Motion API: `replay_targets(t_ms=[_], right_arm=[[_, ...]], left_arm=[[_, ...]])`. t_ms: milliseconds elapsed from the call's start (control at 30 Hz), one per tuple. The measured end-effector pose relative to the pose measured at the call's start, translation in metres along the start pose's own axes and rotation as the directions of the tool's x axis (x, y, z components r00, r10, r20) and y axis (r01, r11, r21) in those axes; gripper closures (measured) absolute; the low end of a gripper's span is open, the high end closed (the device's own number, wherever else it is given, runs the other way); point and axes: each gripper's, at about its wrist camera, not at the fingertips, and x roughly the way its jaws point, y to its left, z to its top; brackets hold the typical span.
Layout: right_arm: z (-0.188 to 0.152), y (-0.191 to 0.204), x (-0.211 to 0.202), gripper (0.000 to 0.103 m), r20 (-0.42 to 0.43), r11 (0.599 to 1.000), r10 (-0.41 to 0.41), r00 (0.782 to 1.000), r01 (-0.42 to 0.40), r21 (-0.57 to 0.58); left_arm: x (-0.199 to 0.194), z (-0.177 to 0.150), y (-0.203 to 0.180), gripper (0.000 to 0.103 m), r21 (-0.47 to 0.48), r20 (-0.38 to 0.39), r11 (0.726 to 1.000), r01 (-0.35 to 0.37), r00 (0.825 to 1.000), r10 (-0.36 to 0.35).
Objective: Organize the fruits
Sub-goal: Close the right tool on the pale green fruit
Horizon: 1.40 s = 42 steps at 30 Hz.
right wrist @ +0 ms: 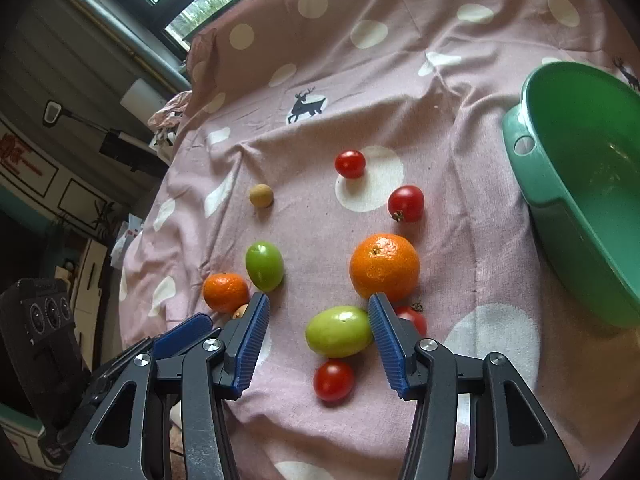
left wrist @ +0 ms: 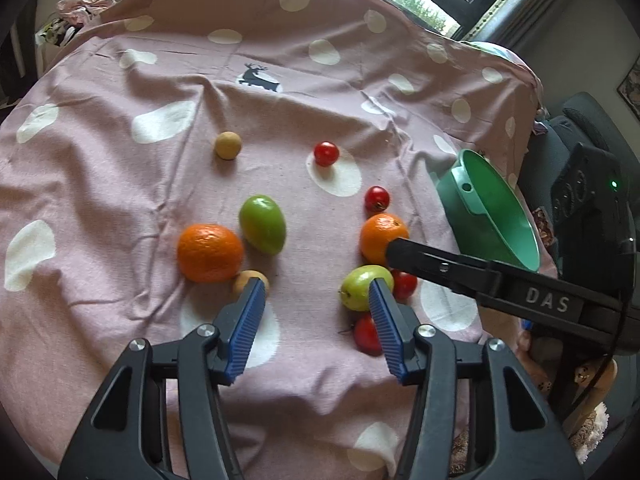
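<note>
Fruits lie loose on a pink dotted cloth (left wrist: pixel 100 184). In the left wrist view: two oranges (left wrist: pixel 210 253) (left wrist: pixel 382 238), two green fruits (left wrist: pixel 263 224) (left wrist: pixel 362 288), several red tomatoes (left wrist: pixel 326 153), and two small tan fruits (left wrist: pixel 228 145). My left gripper (left wrist: pixel 318 292) is open and empty above the cloth. My right gripper (right wrist: pixel 318 310) is open and empty, with a green fruit (right wrist: pixel 339 331) between its fingers and an orange (right wrist: pixel 385 266) just beyond. One right finger (left wrist: pixel 432 266) crosses the left wrist view. A green bowl (right wrist: pixel 560 216) stands empty at the right.
The cloth drapes over a raised back edge (right wrist: pixel 320 0) below a window. A black device (left wrist: pixel 588 208) sits beyond the bowl (left wrist: pixel 472 196) at the right. The cloth's left edge (right wrist: pixel 136 248) drops off toward room clutter.
</note>
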Motion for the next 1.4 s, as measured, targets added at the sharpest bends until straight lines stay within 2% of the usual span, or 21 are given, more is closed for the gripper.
replay_targets(t_ms=[33, 167, 233, 300, 400, 467, 700, 933, 1233, 1367, 1400], right_arm=[[0.000, -0.001, 0.003, 0.055, -0.011, 1.000, 0.001, 1.000, -0.001, 0.007], [0.000, -0.007, 0.013, 0.055, -0.050, 0.999, 0.017, 0.999, -0.015, 0.036], [0.000, -0.008, 0.017, 0.056, -0.051, 0.999, -0.006, 0.999, 0.008, 0.046], [0.001, -0.010, 0.018, 0.056, -0.051, 0.998, -0.033, 0.998, 0.036, 0.047], [0.002, -0.014, 0.022, 0.056, -0.078, 0.997, 0.023, 0.997, -0.017, 0.077], [0.002, -0.016, 0.023, 0.056, -0.086, 0.996, 0.030, 0.996, -0.022, 0.090], [0.000, -0.012, 0.030, 0.056, -0.090, 0.998, -0.018, 0.996, 0.024, 0.062], [0.000, -0.007, 0.034, 0.056, -0.103, 0.999, -0.010, 0.995, 0.014, 0.035], [-0.003, 0.002, 0.039, 0.055, -0.102, 0.998, -0.050, 0.994, 0.047, -0.029], [-0.006, -0.001, 0.050, 0.055, -0.157, 1.000, 0.003, 0.988, -0.002, 0.009], [-0.006, -0.004, 0.048, 0.055, -0.135, 0.999, 0.015, 0.991, -0.010, 0.037]], left_arm=[[0.003, -0.001, -0.003, 0.050, 0.007, -0.006, 1.000, 0.011, 1.000, -0.010], [0.015, -0.002, -0.013, 0.052, 0.031, -0.026, 0.999, 0.035, 0.999, -0.034], [0.021, -0.002, -0.015, 0.052, 0.029, -0.032, 0.999, 0.024, 0.999, -0.023], [0.028, -0.002, -0.015, 0.052, 0.022, -0.055, 0.999, 0.044, 0.998, -0.043], [0.033, -0.004, -0.019, 0.054, 0.036, -0.075, 0.997, 0.061, 0.995, -0.058], [0.035, -0.004, -0.021, 0.054, 0.045, -0.071, 0.998, 0.054, 0.996, -0.051], [0.049, -0.005, -0.016, 0.056, 0.008, -0.108, 0.998, 0.059, 0.992, -0.057], [0.057, -0.005, -0.018, 0.058, 0.011, -0.113, 0.998, 0.054, 0.992, -0.053], [0.060, -0.005, -0.017, 0.063, 0.015, -0.107, 0.999, 0.030, 0.994, -0.028], [0.058, -0.007, -0.018, 0.065, 0.035, -0.099, 0.999, 0.021, 0.995, -0.018], [0.058, -0.007, -0.018, 0.065, 0.029, -0.098, 0.999, 0.032, 0.995, -0.029]])
